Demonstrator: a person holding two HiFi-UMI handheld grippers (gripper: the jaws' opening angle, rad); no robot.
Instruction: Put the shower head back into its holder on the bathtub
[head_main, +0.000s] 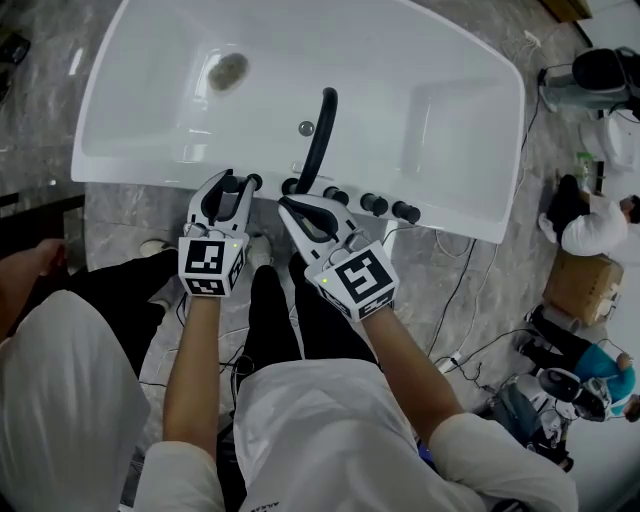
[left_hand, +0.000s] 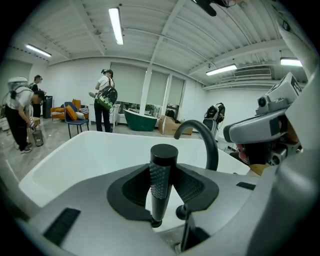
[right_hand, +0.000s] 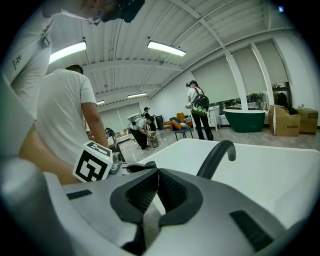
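Observation:
A slim black shower head (left_hand: 162, 179) with a knurled grip stands upright between the pads of my left gripper (left_hand: 165, 186), which is shut on it. Its lower tip hangs just above the white tub rim. In the head view the left gripper (head_main: 228, 192) is over the near rim of the bathtub (head_main: 130, 165), next to a small black fitting (head_main: 254, 181). My right gripper (head_main: 300, 213) is beside it, at the base of the curved black spout (head_main: 320, 130), shut with nothing between its pads. The spout (right_hand: 216, 156) also rises ahead of the right gripper (right_hand: 157, 176).
Several black knobs (head_main: 375, 203) line the rim right of the spout. The tub has a drain (head_main: 228, 70) and an overflow (head_main: 306, 128). Another person (head_main: 60, 380) stands close at left. Cables (head_main: 462, 285) and people are on the floor at right.

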